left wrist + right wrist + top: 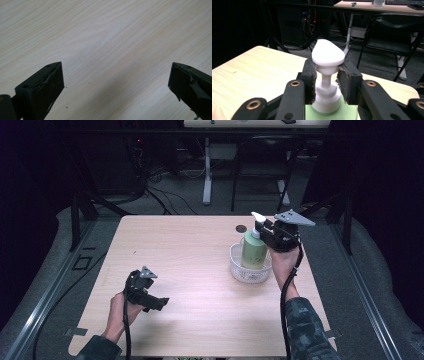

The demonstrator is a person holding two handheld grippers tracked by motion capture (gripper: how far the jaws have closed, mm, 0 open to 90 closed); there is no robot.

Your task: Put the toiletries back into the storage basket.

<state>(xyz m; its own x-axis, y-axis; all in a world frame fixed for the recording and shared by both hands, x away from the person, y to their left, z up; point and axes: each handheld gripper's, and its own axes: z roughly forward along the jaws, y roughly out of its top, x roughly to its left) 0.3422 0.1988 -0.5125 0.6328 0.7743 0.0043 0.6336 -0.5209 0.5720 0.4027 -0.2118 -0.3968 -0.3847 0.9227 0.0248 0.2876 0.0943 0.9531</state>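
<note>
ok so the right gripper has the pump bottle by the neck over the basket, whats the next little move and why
Probably keep easing the bottle straight down until its base settles, then open. The right gripper is shut on the white pump neck, and the green body already stands inside the white basket; whether it touches bottom I cannot tell. The left gripper is open over bare table.
</note>
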